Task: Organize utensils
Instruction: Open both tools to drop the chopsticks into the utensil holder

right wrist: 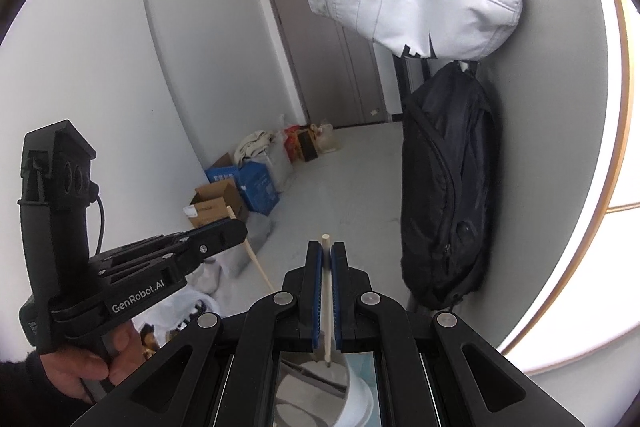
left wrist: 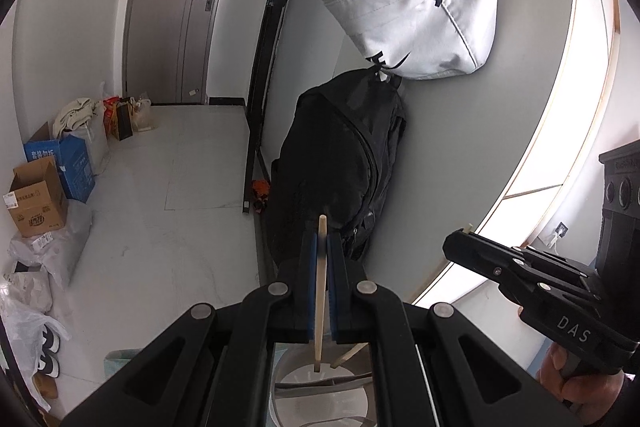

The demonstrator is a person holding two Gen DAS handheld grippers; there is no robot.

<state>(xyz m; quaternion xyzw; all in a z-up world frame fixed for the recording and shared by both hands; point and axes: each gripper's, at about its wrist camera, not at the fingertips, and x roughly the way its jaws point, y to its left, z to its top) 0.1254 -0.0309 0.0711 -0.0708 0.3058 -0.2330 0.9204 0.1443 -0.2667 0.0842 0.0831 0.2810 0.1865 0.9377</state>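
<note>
A wooden chopstick (left wrist: 320,291) is being clamped between the blue pads of the left gripper (left wrist: 322,241), jaws pressed tight on it. The stick is being held near upright, top end poking just above the fingertips, lower end hanging over a white-and-grey holder (left wrist: 320,387) seen below the gripper body. A second stick tip (left wrist: 350,353) is being seen angled at the holder's rim on the right; what it belongs to cannot be told.

A second chopstick (right wrist: 327,303) is being gripped by the right gripper (right wrist: 326,247) in the same way, jaws clenched on it, its bottom end hanging over the holder (right wrist: 320,383), whose inside looks split by grey dividers. Which compartment is under it cannot be told.

In the right wrist view the left gripper (right wrist: 234,231) is being held by a hand (right wrist: 86,367) at lower left, its stick (right wrist: 260,267) slanting down below the closed fingers. In the left wrist view the right gripper (left wrist: 456,241) is being seen at right, a pale stick end showing at its tip, with part of a hand (left wrist: 576,383) under it.

Behind, a white bag (left wrist: 412,3) and a black backpack (left wrist: 340,163) are being hung against the grey wall. Cardboard boxes (left wrist: 38,195) and plastic bags (left wrist: 28,311) are being left on the floor near a grey door (left wrist: 176,7).
</note>
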